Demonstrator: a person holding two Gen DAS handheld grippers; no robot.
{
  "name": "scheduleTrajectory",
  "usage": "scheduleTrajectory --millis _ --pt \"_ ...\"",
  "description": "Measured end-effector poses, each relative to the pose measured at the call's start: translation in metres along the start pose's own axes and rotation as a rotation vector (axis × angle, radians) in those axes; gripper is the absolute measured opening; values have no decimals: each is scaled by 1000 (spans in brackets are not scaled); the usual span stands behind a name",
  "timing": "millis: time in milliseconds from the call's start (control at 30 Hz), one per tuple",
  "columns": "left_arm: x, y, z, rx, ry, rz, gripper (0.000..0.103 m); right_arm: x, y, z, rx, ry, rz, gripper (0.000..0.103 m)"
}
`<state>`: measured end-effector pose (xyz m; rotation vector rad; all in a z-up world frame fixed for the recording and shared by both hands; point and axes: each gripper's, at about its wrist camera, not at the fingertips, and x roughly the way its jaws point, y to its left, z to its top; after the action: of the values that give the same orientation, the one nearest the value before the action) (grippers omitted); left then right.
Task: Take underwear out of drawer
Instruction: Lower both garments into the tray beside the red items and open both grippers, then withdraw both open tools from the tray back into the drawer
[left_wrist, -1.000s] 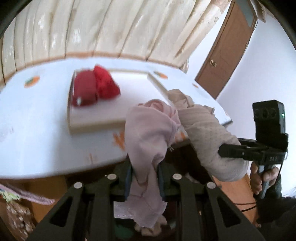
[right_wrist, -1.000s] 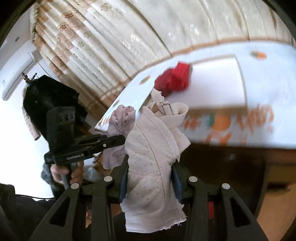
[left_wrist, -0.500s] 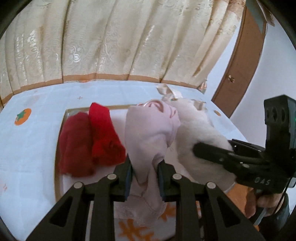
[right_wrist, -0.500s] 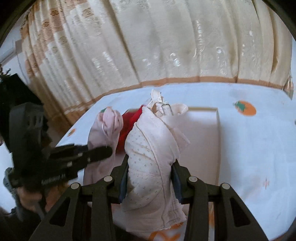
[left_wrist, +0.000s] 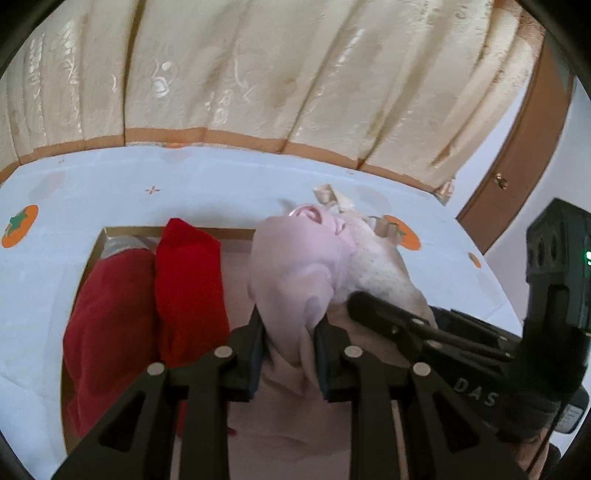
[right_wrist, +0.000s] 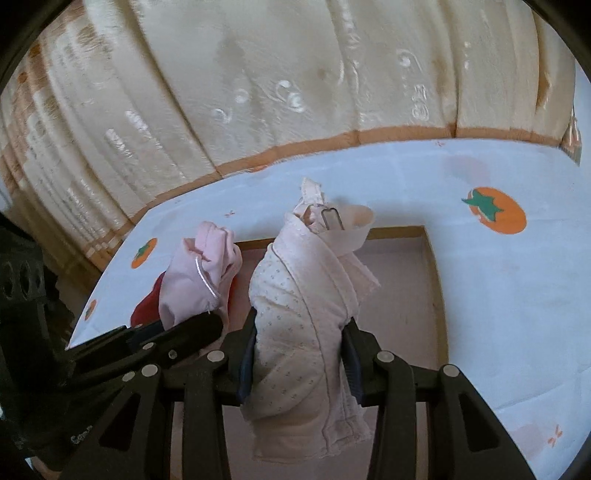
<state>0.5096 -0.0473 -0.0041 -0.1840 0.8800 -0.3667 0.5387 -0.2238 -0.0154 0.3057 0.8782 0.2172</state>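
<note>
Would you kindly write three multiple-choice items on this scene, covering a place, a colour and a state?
1. Where do the red garments lie?
A. in the shallow tray
B. on the bare tablecloth
C. in the right gripper

2. What colour is the fruit print on the tablecloth?
A. blue
B. orange
C. purple

3. What does the left gripper hold?
A. nothing
B. a red sock
C. a pink garment

Answers: 1 A, they sit inside the tray's rim; 2 B, orange with green leaves; 3 C, pink cloth bunches between its closed jaws.
</note>
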Motion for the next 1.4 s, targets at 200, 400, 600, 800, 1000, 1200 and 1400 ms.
scheduleTrajectory --millis 200,400,600,800,1000,1200,1400 --pt "23 12 8 -38 30 50 22 22 -6 4 40 46 21 43" --pt "40 9 11 2 41 108 25 35 -14 6 71 71 36 44" --pt "42 10 13 -6 52 124 33 40 -27 4 151 84 94 49" --pt "15 6 13 -34 50 95 62 20 -30 6 179 80 176 51" --pt "-35 -3 10 2 -45 102 83 -34 -22 9 187 -52 334 55" --pt "-66 -25 -4 120 -71 126 83 -67 3 -2 122 -73 322 55" --pt "-89 -27 -24 126 -42 105 83 -93 14 -27 104 -51 287 55"
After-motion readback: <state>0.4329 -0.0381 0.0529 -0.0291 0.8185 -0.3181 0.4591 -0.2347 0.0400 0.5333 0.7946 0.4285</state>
